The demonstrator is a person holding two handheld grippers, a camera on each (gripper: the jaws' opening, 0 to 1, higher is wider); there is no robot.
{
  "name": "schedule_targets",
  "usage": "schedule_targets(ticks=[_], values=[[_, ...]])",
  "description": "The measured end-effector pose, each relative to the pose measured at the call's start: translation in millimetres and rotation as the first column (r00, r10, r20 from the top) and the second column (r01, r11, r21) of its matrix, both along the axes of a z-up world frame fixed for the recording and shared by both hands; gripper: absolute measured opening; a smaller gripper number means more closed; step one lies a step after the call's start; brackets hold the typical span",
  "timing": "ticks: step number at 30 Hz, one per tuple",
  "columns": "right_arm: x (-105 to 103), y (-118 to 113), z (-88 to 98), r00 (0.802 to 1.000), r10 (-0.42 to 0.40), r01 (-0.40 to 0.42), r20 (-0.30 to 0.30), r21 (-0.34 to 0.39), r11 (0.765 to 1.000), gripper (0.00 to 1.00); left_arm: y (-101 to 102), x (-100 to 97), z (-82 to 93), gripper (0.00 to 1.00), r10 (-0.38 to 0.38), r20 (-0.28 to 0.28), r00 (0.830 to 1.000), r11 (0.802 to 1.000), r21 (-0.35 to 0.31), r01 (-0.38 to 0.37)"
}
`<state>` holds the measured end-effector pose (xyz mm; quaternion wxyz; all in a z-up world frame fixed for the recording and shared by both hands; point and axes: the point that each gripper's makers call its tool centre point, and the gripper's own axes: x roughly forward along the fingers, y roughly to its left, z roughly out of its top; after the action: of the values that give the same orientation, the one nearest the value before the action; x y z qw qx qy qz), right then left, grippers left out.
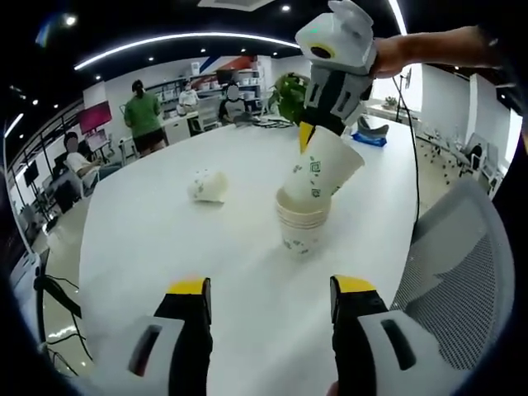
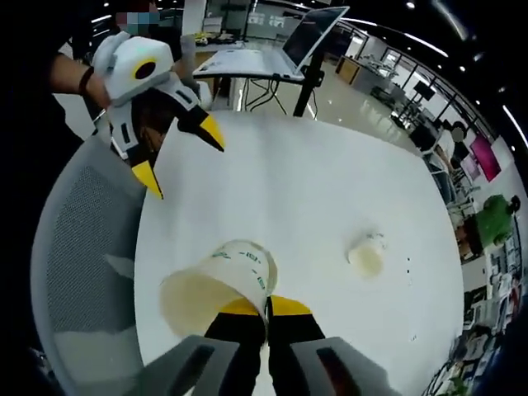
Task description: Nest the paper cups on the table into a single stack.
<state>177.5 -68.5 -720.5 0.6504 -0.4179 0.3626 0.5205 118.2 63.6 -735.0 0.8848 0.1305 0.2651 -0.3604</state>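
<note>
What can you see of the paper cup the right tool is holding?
The held paper cup is white with small green printed marks, tapered, and looks like thin coated paper. It is tilted, its base lowered into the mouth of the cup stack on the white table. The right tool is shut on its rim, one jaw inside and one outside. In the right gripper view its open mouth faces the camera and the inside looks empty. It is not yet fully seated.

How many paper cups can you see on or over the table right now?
At least 3: one held cup tilted in the right gripper, a nested stack beneath it whose count I can't tell, and one crumpled cup lying alone.
</note>
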Motion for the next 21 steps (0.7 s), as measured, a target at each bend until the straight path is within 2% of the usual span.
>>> schedule_targets(ticks=[15,21], values=[[6.9,7.3,-12.3,0.998,0.052,-0.054,-0.022,-0.102,0.993,0.0,8.0,0.9,-4.0,0.56,0.017,-0.006,1.0,1.0,0.001,-0.017],[7.4,6.8,-16.5,0.998,0.042,-0.047,-0.043,-0.127,0.991,0.0,9.5,1.7,-5.8,0.56,0.022,-0.008,1.0,1.0,-0.003,-0.022]])
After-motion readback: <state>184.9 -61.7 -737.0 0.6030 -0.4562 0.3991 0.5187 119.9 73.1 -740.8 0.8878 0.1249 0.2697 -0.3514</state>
